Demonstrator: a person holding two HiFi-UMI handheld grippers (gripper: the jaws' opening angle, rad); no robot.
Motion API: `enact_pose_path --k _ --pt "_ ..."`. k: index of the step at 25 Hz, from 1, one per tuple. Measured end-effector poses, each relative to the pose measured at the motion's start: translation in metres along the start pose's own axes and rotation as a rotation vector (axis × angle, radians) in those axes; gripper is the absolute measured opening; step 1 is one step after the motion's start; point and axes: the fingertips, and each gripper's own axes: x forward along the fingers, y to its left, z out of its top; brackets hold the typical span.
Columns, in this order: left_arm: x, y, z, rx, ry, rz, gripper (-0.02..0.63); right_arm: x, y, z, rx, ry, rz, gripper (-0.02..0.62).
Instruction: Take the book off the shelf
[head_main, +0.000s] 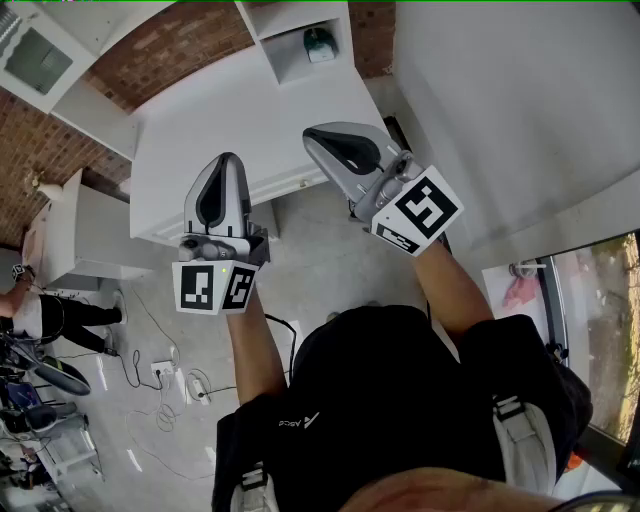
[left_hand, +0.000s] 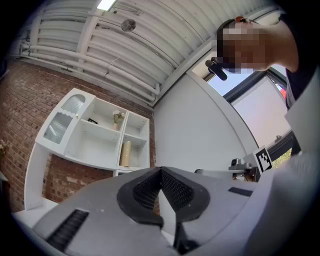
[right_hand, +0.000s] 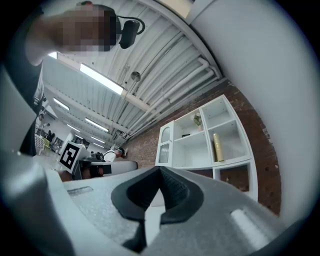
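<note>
The left hand-held gripper (head_main: 226, 160) and the right hand-held gripper (head_main: 325, 135) are being held side by side, both clenched on nothing, tips meeting. Bare floor (head_main: 310, 265) is being left open beneath them, with cables (head_main: 150, 370) lying off to the left. Ahead, room is being bounded by a white worktop (head_main: 200, 130) and a plain wall (head_main: 500, 100) on the right. Farthest, on the shelf (left_hand: 95, 150), the book (left_hand: 125, 153) — seemingly the tan upright thing — is standing in the right-hand column.
</note>
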Motion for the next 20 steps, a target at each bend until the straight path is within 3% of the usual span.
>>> enact_pose_path --k 13,20 --pt "0.026 -0.020 -0.007 0.033 0.006 0.034 -0.002 -0.020 -0.045 0.008 0.024 -0.030 -0.003 0.002" --pt "0.053 -0.002 -0.006 0.042 0.001 0.041 -0.002 0.009 -0.088 0.021 0.037 -0.049 -0.043 0.002"
